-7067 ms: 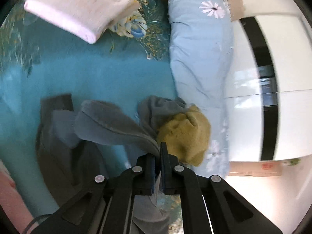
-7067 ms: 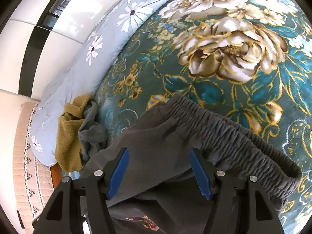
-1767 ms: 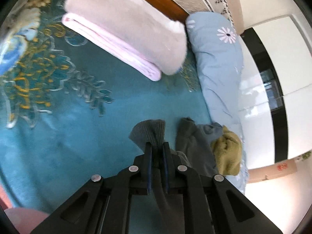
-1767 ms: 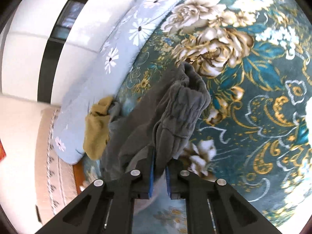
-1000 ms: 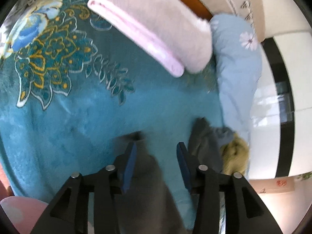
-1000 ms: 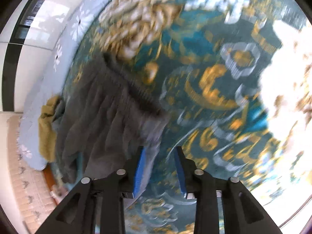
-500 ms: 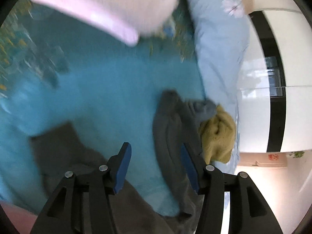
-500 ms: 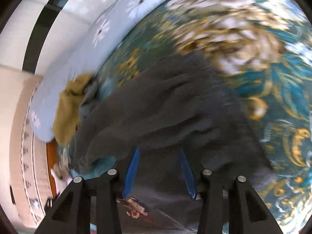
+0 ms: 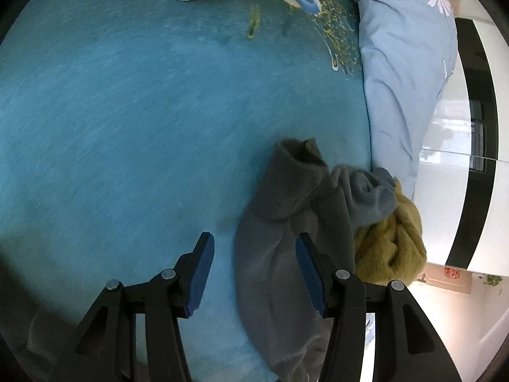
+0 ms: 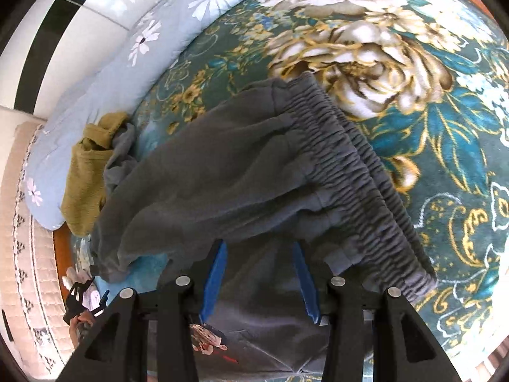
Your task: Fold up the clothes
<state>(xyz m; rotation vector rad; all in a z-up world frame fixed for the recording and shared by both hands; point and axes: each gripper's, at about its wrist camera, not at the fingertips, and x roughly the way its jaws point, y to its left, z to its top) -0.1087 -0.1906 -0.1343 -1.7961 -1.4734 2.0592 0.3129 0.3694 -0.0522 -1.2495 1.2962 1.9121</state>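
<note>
Teal floral blanket (image 10: 445, 133) under grey pants (image 10: 254, 172), beside a pale blue daisy pillow (image 9: 404, 73).
The pants lie spread, waistband right, cuff (image 9: 296, 178) touching a mustard garment (image 9: 391, 245). Left gripper (image 9: 254, 254) and right gripper (image 10: 259, 273) hover jaws apart, holding nothing; white wall panels behind.

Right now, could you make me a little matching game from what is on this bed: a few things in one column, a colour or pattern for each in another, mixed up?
Things:
1. trousers
2. crumpled garment
3. long pillow
4. bedspread

Descriptions:
A. pale blue with white daisies
B. dark grey with a gathered elastic waistband
C. teal with big cream and gold flowers
D. mustard yellow

Pairs: 1-B, 2-D, 3-A, 4-C
</note>
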